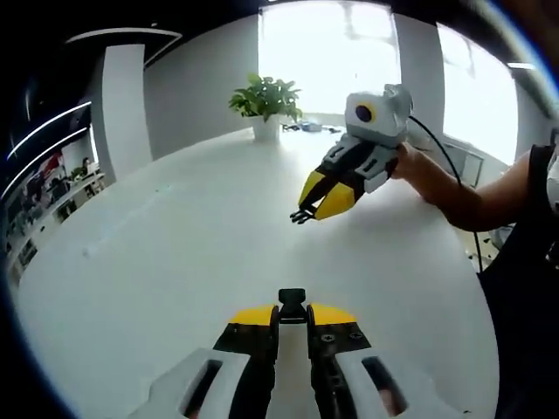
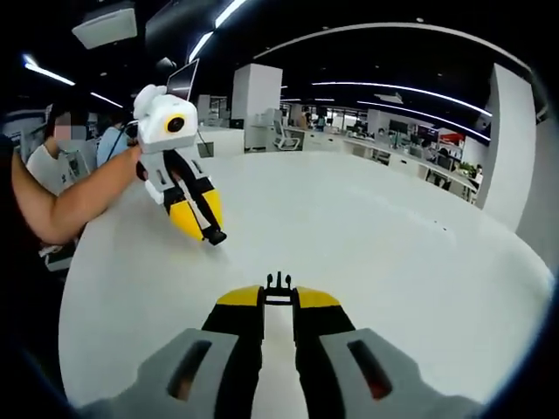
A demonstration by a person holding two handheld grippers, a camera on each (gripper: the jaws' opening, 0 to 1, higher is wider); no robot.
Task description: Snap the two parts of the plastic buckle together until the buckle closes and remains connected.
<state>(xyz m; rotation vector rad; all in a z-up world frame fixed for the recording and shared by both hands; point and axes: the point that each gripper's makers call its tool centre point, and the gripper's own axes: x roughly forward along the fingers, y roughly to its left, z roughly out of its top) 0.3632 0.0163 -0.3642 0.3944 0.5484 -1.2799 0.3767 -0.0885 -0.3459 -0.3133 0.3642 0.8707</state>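
In the left gripper view my left gripper (image 1: 292,316) is shut on a black buckle part (image 1: 292,299) that sticks out past its yellow tips, above the white table (image 1: 175,236). Farther off to the right, my right gripper (image 1: 307,212) hangs over the table, shut on the other black buckle part (image 1: 300,216). In the right gripper view that gripper (image 2: 279,298) grips the pronged part (image 2: 279,281), prongs pointing forward. The left gripper (image 2: 210,230) comes in from the upper left with its buckle part (image 2: 215,236) at the tip. The two parts are apart.
A potted plant (image 1: 266,100) stands at the table's far edge by bright windows. A person's forearm (image 1: 445,188) holds the right gripper, and another forearm (image 2: 70,196) holds the left. Office desks (image 2: 393,144) and a white column (image 2: 255,100) lie beyond the table.
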